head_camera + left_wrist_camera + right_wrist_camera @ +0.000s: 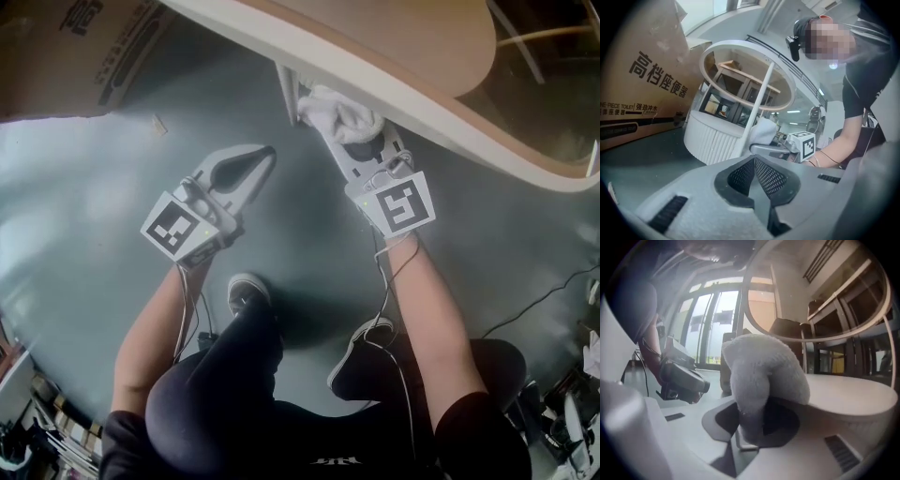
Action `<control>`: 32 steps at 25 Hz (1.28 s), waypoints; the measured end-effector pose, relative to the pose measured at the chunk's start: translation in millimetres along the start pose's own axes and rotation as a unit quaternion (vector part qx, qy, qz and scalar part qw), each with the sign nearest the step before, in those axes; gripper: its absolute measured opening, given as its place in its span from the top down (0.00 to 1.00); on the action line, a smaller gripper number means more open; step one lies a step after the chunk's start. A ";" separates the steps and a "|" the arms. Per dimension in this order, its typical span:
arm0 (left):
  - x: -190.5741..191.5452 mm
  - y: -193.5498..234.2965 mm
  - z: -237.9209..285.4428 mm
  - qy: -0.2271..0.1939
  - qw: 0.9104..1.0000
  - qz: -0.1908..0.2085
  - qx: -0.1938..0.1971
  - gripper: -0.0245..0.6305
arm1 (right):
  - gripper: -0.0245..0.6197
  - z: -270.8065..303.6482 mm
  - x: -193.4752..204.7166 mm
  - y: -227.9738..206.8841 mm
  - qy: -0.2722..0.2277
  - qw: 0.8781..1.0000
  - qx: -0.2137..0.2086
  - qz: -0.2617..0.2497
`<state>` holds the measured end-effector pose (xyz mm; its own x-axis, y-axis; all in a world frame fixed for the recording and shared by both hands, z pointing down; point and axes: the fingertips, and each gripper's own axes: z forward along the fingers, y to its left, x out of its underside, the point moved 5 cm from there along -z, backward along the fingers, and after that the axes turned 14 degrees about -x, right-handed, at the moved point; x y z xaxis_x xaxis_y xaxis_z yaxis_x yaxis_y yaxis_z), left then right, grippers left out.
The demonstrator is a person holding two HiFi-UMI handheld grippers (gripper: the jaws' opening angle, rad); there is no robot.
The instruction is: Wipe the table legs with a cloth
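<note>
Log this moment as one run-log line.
right gripper: shut on cloth, at table leg | left gripper: shut, empty, off the leg

My left gripper [753, 164] fills bottom of frame, mesh pads [769, 176] pressed together, nothing btwn them. Beyond: slanted white table leg [758, 108] running from ribbed round base [710, 138] up to oval tabletop rim [740, 47]. White cloth [764, 130] touching leg, at tip of my right gripper [764, 148]. Big cardboard box [642, 89] w/ printed text at left.

Soft even light; bright windows [710, 324] behind; fisheye warp, dark corners, foreground blurred.
</note>
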<state>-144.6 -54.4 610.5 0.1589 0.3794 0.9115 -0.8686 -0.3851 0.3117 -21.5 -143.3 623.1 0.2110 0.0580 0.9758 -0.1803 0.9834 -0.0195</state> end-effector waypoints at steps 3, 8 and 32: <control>-4.3 -1.5 -2.5 0.004 1.000 0.003 -0.002 0.96 | 0.84 20.2 13.5 -13.6 0.049 0.998 -0.017 -0.045; 2.2 3.2 -13.7 0.015 1.000 0.002 -0.005 0.96 | 0.84 53.7 54.5 -18.9 0.112 0.989 0.004 -0.094; 1.9 5.5 -12.9 -0.001 1.000 -0.009 -0.016 0.96 | 0.84 9.7 -24.4 23.4 -0.063 0.992 -0.051 0.098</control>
<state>-155.2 -45.0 610.5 0.1755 0.3853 0.9059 -0.8803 -0.3506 0.3197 -40.2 -123.4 600.9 0.0576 0.2350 0.9703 -0.1075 0.9677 -0.2280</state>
